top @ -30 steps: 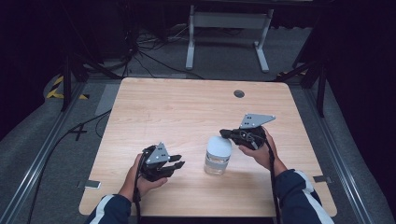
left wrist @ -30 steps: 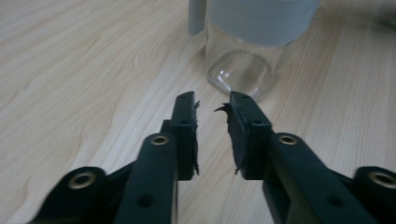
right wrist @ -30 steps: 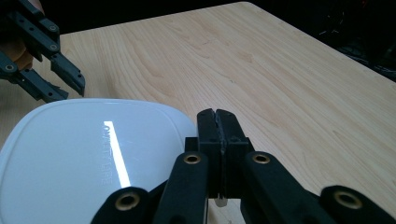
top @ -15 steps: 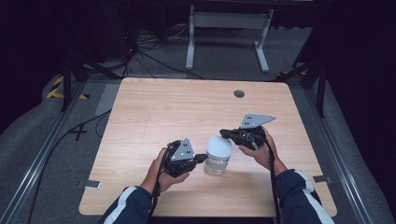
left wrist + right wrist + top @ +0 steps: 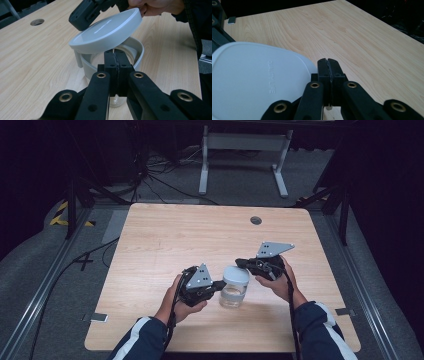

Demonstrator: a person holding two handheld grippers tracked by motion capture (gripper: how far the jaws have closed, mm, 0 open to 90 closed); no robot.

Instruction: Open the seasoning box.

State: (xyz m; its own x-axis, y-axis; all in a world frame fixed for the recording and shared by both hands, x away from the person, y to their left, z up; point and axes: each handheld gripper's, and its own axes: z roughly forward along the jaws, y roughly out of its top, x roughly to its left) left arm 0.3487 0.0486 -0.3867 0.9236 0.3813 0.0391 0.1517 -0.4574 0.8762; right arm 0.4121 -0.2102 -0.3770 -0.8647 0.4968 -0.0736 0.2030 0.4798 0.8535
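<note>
One wooden table (image 5: 165, 245) carries one container: a clear jar (image 5: 232, 292) with one grey lid (image 5: 236, 276). The jar stands near the front edge of the table, between the two grippers.

In the high view, the left gripper (image 5: 216, 286) lies just left of the jar, held in the person's left hand (image 5: 176, 301). The right gripper (image 5: 241, 263) sits at the upper right of the lid, held in the right hand (image 5: 277, 282). Each gripper carries one grey three-cornered plate.

In the left gripper view, the left gripper (image 5: 115, 56) has its jaws pressed together on the near side of the grey collar (image 5: 136, 53) at the jar's mouth. The lid (image 5: 107, 31) is tilted, raised on the right and low on the left, with the collar exposed beneath it. The right gripper body (image 5: 86, 13) rests at the far edge of the lid.

In the right gripper view, the right gripper (image 5: 328, 63) has its jaws together beside the lid (image 5: 249, 82); whether they pinch its edge cannot be told.

One round hole (image 5: 256, 220) sits near the table's far edge.
</note>
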